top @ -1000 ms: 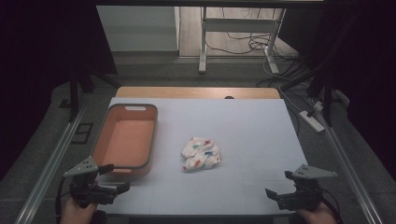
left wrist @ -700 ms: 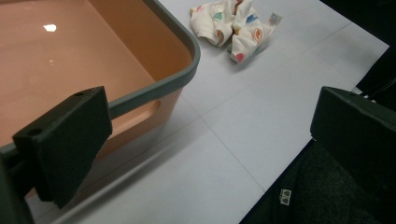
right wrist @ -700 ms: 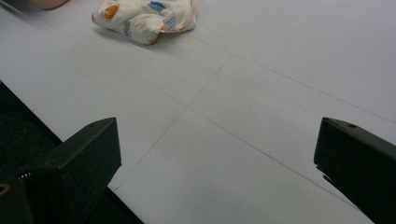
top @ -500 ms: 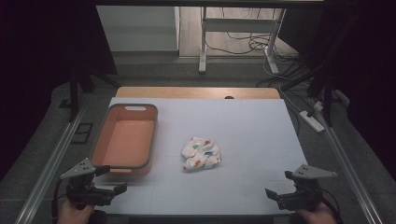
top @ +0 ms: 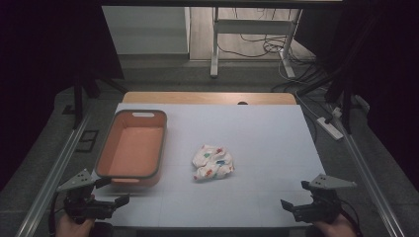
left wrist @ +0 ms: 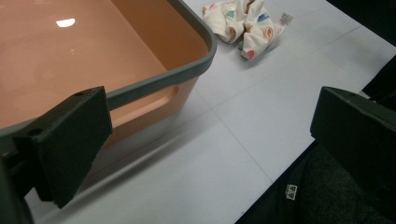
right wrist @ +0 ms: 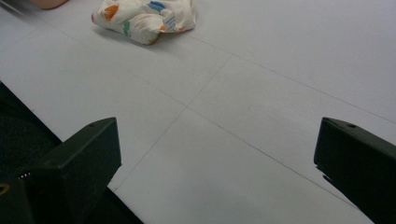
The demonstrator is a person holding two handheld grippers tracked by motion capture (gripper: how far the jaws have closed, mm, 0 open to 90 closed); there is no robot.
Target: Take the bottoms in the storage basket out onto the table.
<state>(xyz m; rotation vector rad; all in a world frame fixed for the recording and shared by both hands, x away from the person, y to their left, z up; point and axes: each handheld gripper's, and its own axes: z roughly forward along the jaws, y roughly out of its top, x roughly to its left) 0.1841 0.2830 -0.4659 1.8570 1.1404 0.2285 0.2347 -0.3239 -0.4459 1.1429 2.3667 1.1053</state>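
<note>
A crumpled white cloth with coloured spots (top: 213, 162) lies near the middle of the white table (top: 257, 133). To its left stands an empty orange bin with a grey rim (top: 131, 149). My left gripper (top: 114, 201) hovers at the front left corner, just in front of the bin, open with nothing between its jaws. In the left gripper view the bin (left wrist: 93, 51) is close ahead and the cloth (left wrist: 243, 23) farther off. My right gripper (top: 287, 206) is at the front right edge, open and empty. The right gripper view has the cloth (right wrist: 144, 16) at its top.
The table's front edge lies just under both grippers. Metal rails (top: 54, 173) run along both sides of the table. A desk frame with cables (top: 257, 44) stands on the floor behind, and a power strip (top: 331, 128) lies to the right.
The left gripper has drifted slightly back toward the front edge. The right gripper, cloth and bin have stayed put.
</note>
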